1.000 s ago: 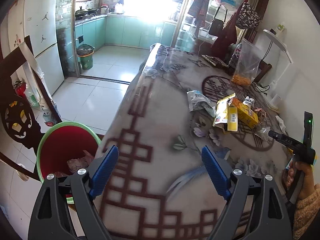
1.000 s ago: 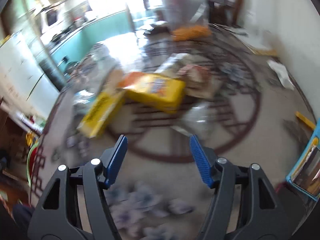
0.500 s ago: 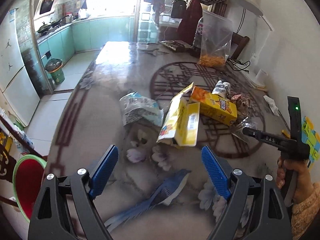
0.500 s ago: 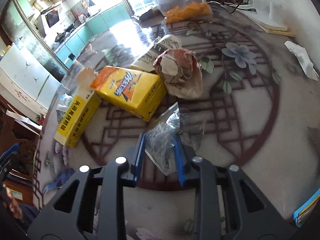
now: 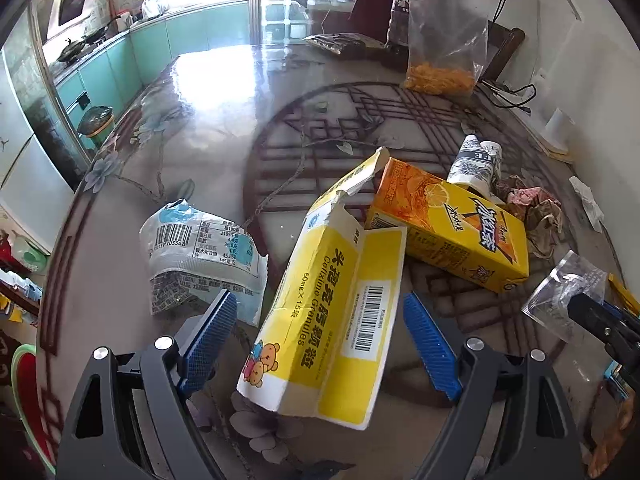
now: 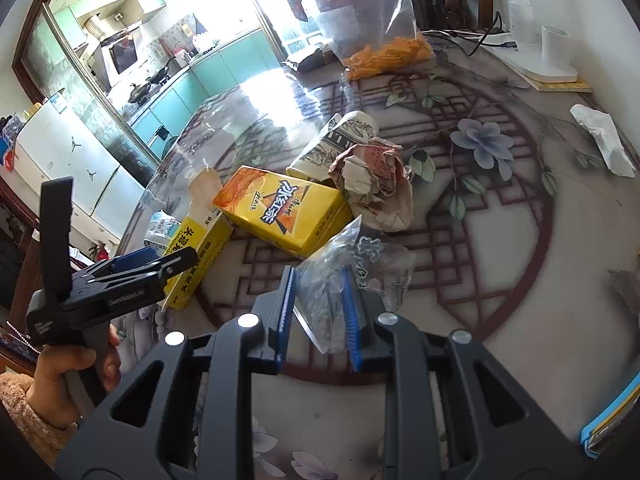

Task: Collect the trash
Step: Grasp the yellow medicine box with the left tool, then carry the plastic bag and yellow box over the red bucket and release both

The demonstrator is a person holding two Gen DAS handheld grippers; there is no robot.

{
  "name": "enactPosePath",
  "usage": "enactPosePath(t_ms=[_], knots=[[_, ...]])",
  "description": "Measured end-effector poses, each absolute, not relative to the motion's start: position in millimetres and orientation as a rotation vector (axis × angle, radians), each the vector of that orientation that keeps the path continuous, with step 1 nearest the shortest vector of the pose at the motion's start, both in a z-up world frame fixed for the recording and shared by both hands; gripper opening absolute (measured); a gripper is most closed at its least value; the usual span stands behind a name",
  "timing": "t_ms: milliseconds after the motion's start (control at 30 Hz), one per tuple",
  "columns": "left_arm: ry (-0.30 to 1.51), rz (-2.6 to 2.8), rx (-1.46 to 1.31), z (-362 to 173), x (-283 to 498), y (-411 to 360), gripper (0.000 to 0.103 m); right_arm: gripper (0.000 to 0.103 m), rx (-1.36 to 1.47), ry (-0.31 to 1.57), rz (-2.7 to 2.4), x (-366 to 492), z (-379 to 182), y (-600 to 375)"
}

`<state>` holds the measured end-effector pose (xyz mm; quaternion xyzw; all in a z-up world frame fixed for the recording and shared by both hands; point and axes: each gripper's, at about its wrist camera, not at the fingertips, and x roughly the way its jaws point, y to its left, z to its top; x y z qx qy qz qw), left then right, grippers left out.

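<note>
Here the right gripper [image 6: 318,312] is clenched on a clear wrapper [image 6: 332,280] just above the table [image 6: 500,248]. The left gripper [image 5: 320,340] gapes astride one yellow box [image 5: 332,320]; only its view shows the white pouch [image 5: 200,244]. One orange carton [image 6: 280,208] touches one crumpled paper [image 6: 376,184].

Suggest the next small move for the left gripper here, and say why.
Probably ease the left gripper forward and close on the torn yellow medicine box. Its jaws stand open with the box already lying between them on the table, while the right gripper is shut on the clear plastic bag.
</note>
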<state>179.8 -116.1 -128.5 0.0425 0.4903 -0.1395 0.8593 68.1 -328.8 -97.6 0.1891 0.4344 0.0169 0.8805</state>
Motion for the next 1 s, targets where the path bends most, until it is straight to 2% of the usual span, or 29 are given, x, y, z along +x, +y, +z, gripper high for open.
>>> enactPosePath(t_ms=[133,200,267,400,733,767,1000], knots=[[1.037,-0.281,0.093,-132.3,185.7,-117.3,0.076,0.023,0.379,0.898,0.044,68.9,-95.8,-323.3],[1.038,-0.284,0.106,-133.6,187.9,-120.3,0.059,0.023,0.365,0.896,0.04,69.0,-95.0,-321.7],[1.04,-0.294,0.118,-134.0,187.6,-122.2,0.055,0.023,0.364,0.898,0.038,69.0,-95.6,-321.5],[1.035,-0.318,0.13,-130.5,183.8,-121.9,0.038,0.023,0.367,0.907,0.034,69.0,-98.0,-321.1],[0.987,-0.321,0.153,-111.9,166.6,-106.4,0.023,0.023,0.345,0.918,0.039,69.8,-100.4,-314.5],[0.978,-0.333,0.142,-106.8,162.7,-103.9,0.002,0.023,0.343,0.918,0.037,69.5,-100.4,-313.8],[0.986,-0.358,0.079,-91.6,128.4,-83.3,0.003,0.023,0.334,0.944,0.016,66.0,-109.7,-311.2]])
